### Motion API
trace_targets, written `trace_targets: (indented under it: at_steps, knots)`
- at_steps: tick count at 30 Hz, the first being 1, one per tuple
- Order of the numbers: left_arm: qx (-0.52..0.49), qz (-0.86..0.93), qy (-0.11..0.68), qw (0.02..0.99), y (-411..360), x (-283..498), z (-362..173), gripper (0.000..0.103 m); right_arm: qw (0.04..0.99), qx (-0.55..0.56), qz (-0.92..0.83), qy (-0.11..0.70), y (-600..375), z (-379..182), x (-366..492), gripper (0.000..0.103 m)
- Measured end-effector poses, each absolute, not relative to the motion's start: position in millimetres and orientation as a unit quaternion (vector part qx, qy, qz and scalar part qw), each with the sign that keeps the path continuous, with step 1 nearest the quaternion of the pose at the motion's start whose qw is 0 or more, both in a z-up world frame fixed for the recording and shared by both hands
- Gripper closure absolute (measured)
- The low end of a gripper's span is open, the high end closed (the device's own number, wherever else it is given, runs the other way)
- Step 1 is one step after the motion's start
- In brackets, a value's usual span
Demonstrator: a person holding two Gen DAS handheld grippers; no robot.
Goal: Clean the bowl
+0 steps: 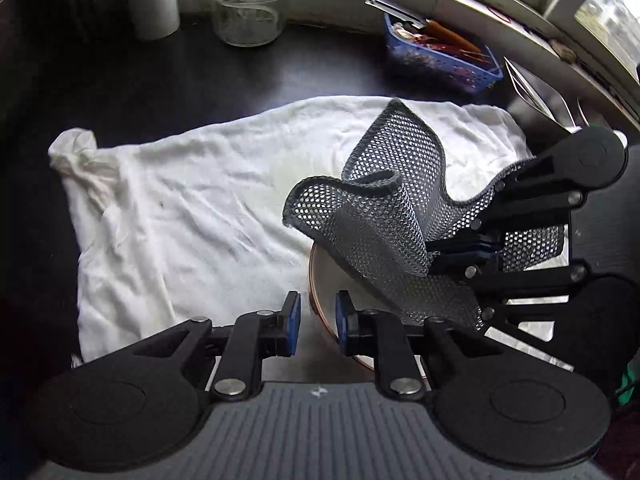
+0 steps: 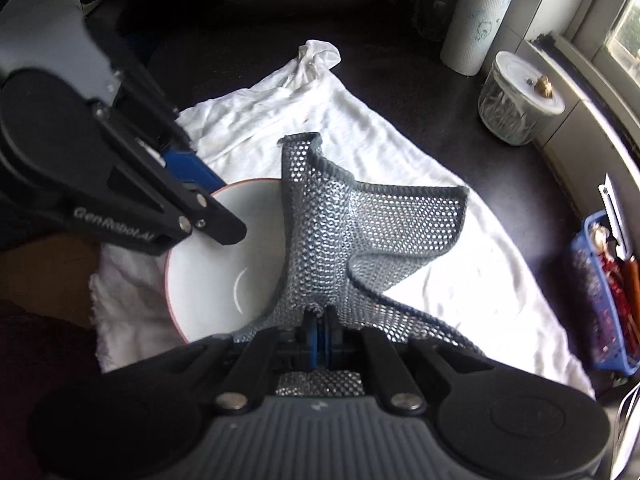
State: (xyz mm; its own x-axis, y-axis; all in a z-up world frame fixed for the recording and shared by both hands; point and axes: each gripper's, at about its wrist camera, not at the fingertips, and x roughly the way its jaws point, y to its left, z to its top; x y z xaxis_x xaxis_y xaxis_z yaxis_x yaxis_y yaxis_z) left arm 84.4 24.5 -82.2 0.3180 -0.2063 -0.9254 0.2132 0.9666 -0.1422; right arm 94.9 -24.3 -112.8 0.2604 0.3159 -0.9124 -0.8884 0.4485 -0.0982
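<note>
A round white ceramic bowl with a thin red-brown rim (image 2: 208, 276) sits on a rumpled white cloth (image 1: 192, 200) spread over a dark, nearly black countertop (image 1: 168, 76). The left gripper (image 1: 317, 320) straddles the bowl's rim, one blue pad inside and one outside, with a narrow gap that does not visibly press on the rim, so its fingers read as released. The right gripper (image 2: 320, 336) has its fingers clenched on a grey open-mesh dishcloth (image 2: 352, 232), which stands up in stiff folds over the right side of the bowl and partly drapes into it. On the left gripper's black arm, in the right wrist view, white lettering reads "GenRobot.AI". At the far edge of the counter stand a white paper towel roll with a faint printed pattern (image 2: 476, 20) and a clear glass jar with a clear lid (image 1: 250, 8) bearing a small brown object. A blue perforated plastic basket (image 1: 440, 56) of utensils lies to the right under a pale window sill (image 1: 460, 4). The cloth's left half lies bare and open.
</note>
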Motion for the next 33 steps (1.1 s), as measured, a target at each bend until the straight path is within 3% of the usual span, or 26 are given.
trace_targets:
  at_steps: [6, 22, 26, 30, 33]
  knots:
    - [-0.032, -0.105, 0.574, 0.812, 29.6, 66.6, -96.7, 0.092, 0.711, -0.313, 0.432, 0.458, -19.8, -124.2, 89.7, 0.101]
    - [-0.372, 0.013, 0.597, 0.710, 65.0, 33.1, -130.2, 0.090, 0.720, -0.186, 0.431, 0.511, -25.2, -137.1, 82.2, 0.099]
    - [-0.337, -0.014, 0.615, 0.713, 54.5, 35.0, -130.1, 0.087, 0.711, -0.177, 0.445, 0.515, -21.2, -138.3, 75.6, 0.100]
    - [-0.176, -0.055, 0.600, 0.778, 34.2, 54.1, -107.1, 0.086, 0.730, -0.259, 0.420, 0.474, -19.0, -132.0, 73.4, 0.100]
    - [-0.146, -0.077, 0.585, 0.794, 36.5, 63.4, -103.9, 0.086, 0.739, -0.255, 0.413, 0.467, -27.0, -124.8, 84.3, 0.100]
